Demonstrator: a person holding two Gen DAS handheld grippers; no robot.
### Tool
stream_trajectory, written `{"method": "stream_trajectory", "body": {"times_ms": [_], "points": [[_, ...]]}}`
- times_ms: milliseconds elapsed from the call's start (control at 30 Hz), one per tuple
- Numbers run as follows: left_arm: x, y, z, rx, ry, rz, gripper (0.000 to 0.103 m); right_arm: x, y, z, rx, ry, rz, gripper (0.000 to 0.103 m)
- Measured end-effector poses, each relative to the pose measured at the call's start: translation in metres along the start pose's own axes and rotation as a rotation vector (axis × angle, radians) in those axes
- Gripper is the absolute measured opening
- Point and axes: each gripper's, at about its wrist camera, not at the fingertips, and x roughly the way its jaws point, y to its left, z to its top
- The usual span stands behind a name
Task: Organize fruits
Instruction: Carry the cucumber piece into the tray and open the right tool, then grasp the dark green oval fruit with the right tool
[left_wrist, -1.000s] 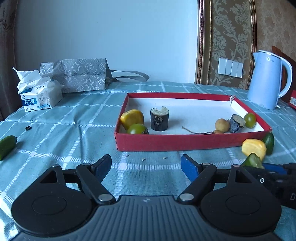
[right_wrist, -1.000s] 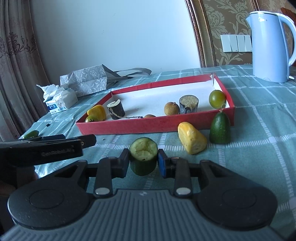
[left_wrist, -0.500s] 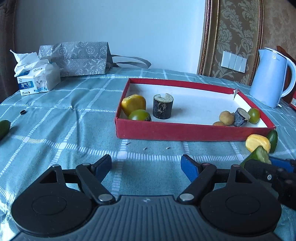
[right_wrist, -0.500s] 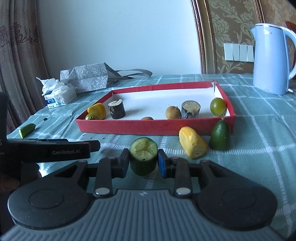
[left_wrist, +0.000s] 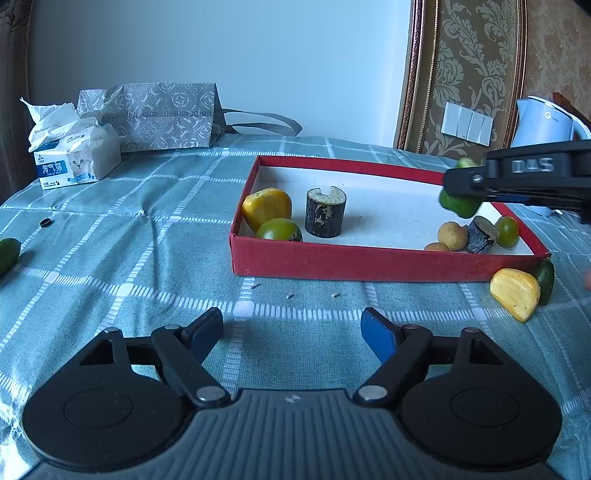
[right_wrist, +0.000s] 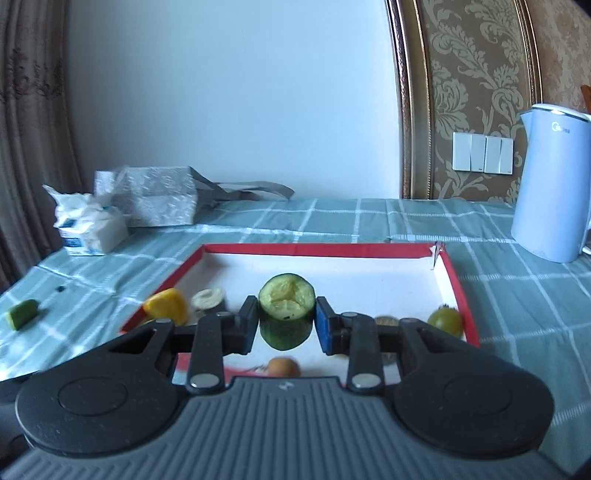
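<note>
Your right tool (right_wrist: 286, 320): clamped on cut green cucumber chunk (right_wrist: 286, 312), above red tray (right_wrist: 456, 291). In tray: yellow fruit (right_wrist: 166, 306), green round fruit (right_wrist: 445, 320). On table (right_wrist: 517, 295): blue kettle (right_wrist: 552, 184), tissue pack (right_wrist: 90, 229).

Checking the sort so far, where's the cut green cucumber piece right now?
The cucumber piece is clamped in the right gripper, held above the red tray, over its right end in the left wrist view.

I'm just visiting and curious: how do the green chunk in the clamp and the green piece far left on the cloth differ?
The cucumber chunk is held above the red tray by the right tool; the green piece lies on the tablecloth, outside the tray. The chunk stands upright, cut face up; the piece lies on its side. Both have dark green skin.
</note>
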Motion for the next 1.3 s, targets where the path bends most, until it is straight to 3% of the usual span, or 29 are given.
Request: {"method": "stream_trajectory", "body": {"times_ms": [200, 333, 467, 633, 800, 933, 1300], "points": [[0.0, -0.001, 0.0, 0.001, 0.0, -0.002, 0.082, 0.045, -0.012, 0.0, 0.036, 0.078, -0.022, 0.031], [0.0, -0.002, 0.0, 0.003, 0.001, -0.001, 0.083, 0.052, -0.013, -0.006, 0.048, 0.067, -0.03, 0.052], [0.0, -0.002, 0.0, 0.001, 0.001, -0.003, 0.083, 0.029, -0.02, -0.001, 0.081, 0.016, -0.005, 0.052], [0.0, -0.001, 0.0, -0.006, -0.002, -0.012, 0.083, -0.032, -0.053, 0.004, 0.125, -0.077, -0.01, 0.052], [-0.003, -0.007, -0.002, 0.019, -0.01, -0.052, 0.083, -0.067, -0.091, -0.02, 0.106, -0.015, -0.055, 0.053], [-0.003, -0.007, -0.002, 0.021, -0.013, -0.049, 0.083, -0.072, -0.108, -0.043, 0.078, 0.027, -0.113, 0.053], [-0.001, -0.006, -0.001, 0.012, 0.001, -0.041, 0.083, -0.036, -0.113, -0.056, 0.107, 0.093, -0.067, 0.052]]}}
